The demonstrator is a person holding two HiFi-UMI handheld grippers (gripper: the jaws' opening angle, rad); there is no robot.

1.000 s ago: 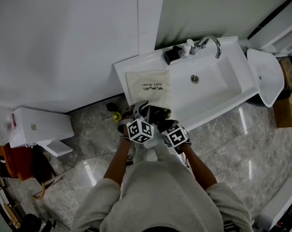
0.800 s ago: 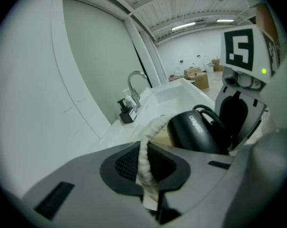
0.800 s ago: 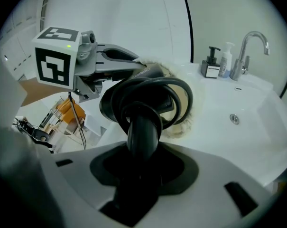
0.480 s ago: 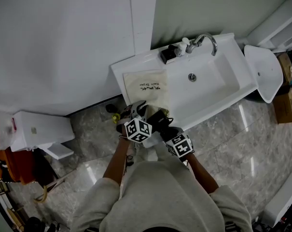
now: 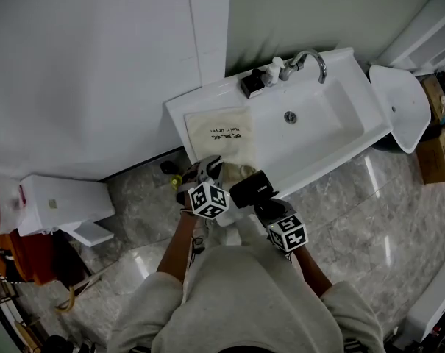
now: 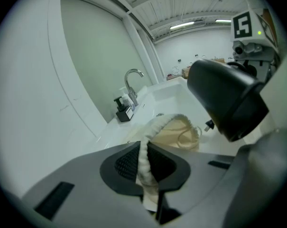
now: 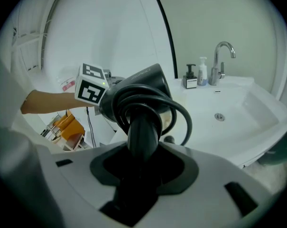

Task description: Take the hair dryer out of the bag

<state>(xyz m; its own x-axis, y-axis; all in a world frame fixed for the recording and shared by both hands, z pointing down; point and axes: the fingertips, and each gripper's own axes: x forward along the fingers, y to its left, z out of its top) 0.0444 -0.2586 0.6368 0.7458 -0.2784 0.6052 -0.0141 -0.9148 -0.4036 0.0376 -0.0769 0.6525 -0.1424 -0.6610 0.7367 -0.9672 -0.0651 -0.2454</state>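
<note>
A cream cloth bag [image 5: 221, 132] with black print lies flat on the white counter left of the basin. Its open, gathered mouth [image 6: 174, 127] points toward me, and my left gripper [image 5: 207, 173] is shut on that rim [image 6: 144, 163] at the counter's front edge. The black hair dryer [image 5: 251, 188] is out of the bag, just off the counter edge. My right gripper [image 5: 265, 203] is shut on its handle [image 7: 142, 129], with the cord [image 7: 176, 109] looped around the handle and the barrel [image 6: 226, 99] hanging beside the bag's mouth.
The white basin [image 5: 319, 123] with a chrome tap [image 5: 304, 61] sits to the right of the bag, and a dark soap dispenser [image 5: 253, 84] stands behind it. A white toilet lid [image 5: 397, 105] is at far right. Marble floor [image 5: 134, 219] lies below.
My right gripper has drawn the hair dryer back and up, away from the bag's mouth toward me. The left gripper has kept its hold on the bag rim in place.
</note>
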